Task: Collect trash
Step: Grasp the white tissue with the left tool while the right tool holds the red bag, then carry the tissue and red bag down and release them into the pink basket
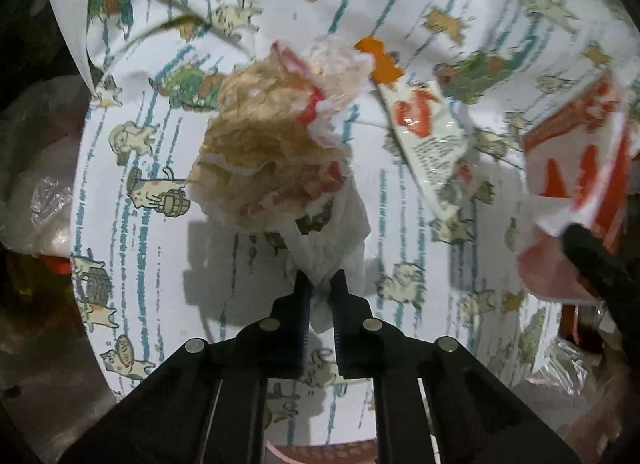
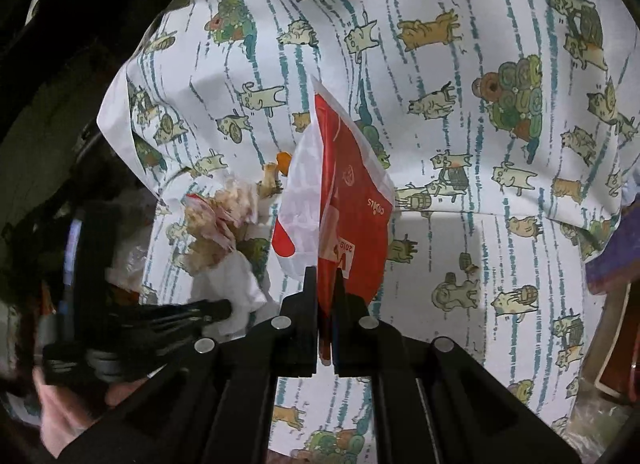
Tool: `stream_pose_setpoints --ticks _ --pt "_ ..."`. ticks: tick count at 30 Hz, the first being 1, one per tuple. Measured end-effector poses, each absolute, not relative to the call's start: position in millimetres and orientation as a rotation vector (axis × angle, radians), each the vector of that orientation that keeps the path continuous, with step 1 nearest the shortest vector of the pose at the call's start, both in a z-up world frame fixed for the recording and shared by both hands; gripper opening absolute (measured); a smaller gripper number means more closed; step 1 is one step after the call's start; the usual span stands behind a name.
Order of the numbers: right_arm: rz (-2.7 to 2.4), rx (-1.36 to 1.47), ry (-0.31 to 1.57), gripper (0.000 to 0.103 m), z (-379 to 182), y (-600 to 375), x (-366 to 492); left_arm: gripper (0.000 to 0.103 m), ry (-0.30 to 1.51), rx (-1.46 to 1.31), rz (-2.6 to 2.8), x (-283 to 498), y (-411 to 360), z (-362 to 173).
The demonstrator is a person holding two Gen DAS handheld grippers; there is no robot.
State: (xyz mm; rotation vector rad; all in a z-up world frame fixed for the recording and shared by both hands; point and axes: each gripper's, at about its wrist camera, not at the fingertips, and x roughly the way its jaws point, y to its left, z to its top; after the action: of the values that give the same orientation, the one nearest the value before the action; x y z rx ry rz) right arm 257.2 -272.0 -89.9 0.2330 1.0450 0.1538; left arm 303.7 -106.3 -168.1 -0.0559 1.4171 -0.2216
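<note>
Both grippers steeply downward over the cat-print cloth (image 1: 400, 191), left (image 1: 320, 284) jaws clamped on crumpled wrapper (image 1: 272, 151), right (image 2: 322, 280) on red packet (image 2: 352, 199).

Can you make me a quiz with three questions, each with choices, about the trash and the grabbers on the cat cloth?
1. Where does the small orange scrap lie?
A. on the cat-print cloth, beyond the crumpled wrapper
B. between the left gripper's fingers
C. inside a bucket

2. What colours is the bag in the right gripper?
A. blue and yellow
B. red and white
C. all black

3. What is the left gripper doing?
A. standing wide open over bare cloth
B. pinching the white paper edge of the crumpled wrapper
C. holding a spoon

Answers:
1 A, the scrap sits on the cloth past the wrapper's far side.
2 B, the bag shows red panels with white edges.
3 B, the fingers are closed on white paper at the wrapper's near end.
</note>
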Motion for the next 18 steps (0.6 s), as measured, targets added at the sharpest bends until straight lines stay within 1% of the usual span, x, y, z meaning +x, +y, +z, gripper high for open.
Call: stream_pose_setpoints --ticks 8,15,18 --pt "0.151 0.151 1.064 0.006 -103.7 -263.1 241.1 0.011 1.31 0.062 -0.229 282.9 -105.0 -132.8" --pt "0.169 0.077 1.072 0.006 -111.9 -246.7 223.2 0.011 1.25 -0.026 -0.267 277.1 -82.5 -106.7" --pt "0.182 0.073 1.077 0.007 -112.5 -243.0 216.5 0.011 1.221 -0.038 -0.253 274.6 -88.5 -103.1"
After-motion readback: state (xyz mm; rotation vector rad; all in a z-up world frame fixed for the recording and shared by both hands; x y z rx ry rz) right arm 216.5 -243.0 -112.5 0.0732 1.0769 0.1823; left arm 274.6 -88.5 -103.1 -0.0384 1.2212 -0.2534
